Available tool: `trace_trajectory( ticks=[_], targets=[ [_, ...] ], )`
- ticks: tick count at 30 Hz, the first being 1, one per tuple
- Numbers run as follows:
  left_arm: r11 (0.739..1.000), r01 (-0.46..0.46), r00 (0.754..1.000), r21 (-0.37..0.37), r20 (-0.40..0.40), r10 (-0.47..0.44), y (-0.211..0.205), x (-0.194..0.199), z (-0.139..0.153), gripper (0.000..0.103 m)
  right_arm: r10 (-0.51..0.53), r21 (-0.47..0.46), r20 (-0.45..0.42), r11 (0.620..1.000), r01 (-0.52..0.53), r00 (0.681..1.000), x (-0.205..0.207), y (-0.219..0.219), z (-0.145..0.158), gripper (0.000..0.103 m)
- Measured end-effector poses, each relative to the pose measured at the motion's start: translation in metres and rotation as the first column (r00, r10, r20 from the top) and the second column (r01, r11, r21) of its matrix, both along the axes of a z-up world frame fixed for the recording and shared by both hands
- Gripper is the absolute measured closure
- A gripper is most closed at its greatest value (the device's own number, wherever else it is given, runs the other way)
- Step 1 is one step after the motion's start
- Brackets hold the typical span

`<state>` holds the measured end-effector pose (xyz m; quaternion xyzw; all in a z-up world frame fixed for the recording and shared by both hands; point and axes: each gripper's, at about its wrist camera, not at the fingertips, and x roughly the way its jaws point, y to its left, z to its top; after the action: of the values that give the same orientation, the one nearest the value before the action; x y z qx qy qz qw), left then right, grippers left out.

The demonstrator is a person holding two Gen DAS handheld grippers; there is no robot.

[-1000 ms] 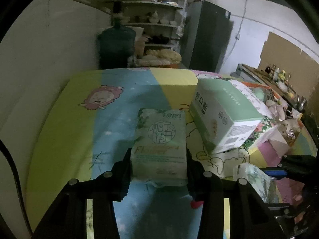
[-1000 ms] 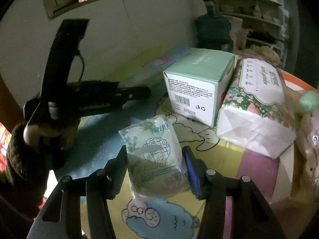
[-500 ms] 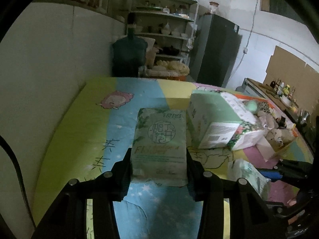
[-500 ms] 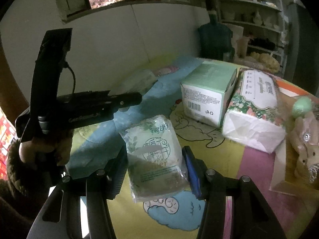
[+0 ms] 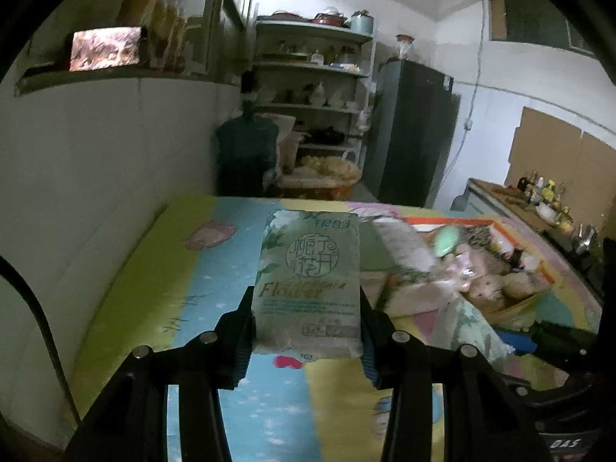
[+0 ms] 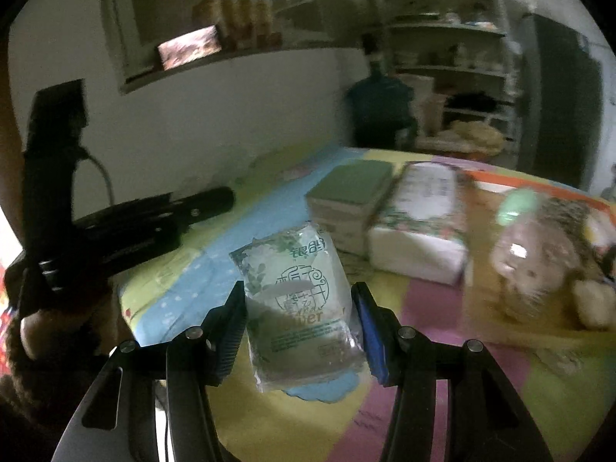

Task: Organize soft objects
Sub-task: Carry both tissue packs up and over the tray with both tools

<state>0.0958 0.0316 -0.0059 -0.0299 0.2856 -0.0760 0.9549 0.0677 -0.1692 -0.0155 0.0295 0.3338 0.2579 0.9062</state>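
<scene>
a home kitchen: crockery shelves [image 5: 313,69], fridge [image 5: 414,134], water jug [image 5: 246,154]

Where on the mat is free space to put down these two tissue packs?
Free: the yellow and blue stripes of the mat between the wall and the green box. Crowded: right side, with the floral tissue pack and plush toy.

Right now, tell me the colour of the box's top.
Green. The box shows best in the right wrist view.
</scene>
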Motion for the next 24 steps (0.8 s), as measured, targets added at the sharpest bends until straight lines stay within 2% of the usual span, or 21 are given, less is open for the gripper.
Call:
trace_trajectory(
  ticks=[5, 12, 24],
  targets=[
    [0.999, 0.027, 0.999, -0.025, 0.022, -0.026, -0.028, -0.004, 0.007, 0.057, -0.101, 0.000, 0.026, 0.995, 0.101, 0.995, -0.007, -0.031, 0.003, 0.048],
    [0.993, 0.112, 0.993, -0.033, 0.027, -0.111, -0.082, 0.000, 0.011, 0.057, -0.236, 0.004, 0.064, 0.972, 0.236, 0.970, -0.019, -0.082, 0.009, 0.048],
    [0.970, 0.244, 0.969, -0.023, 0.034, -0.243, -0.181, 0.016, 0.016, 0.057, -0.429, 0.003, 0.119, 0.902, 0.432, 0.895, -0.031, -0.174, 0.018, 0.048]
  ],
)
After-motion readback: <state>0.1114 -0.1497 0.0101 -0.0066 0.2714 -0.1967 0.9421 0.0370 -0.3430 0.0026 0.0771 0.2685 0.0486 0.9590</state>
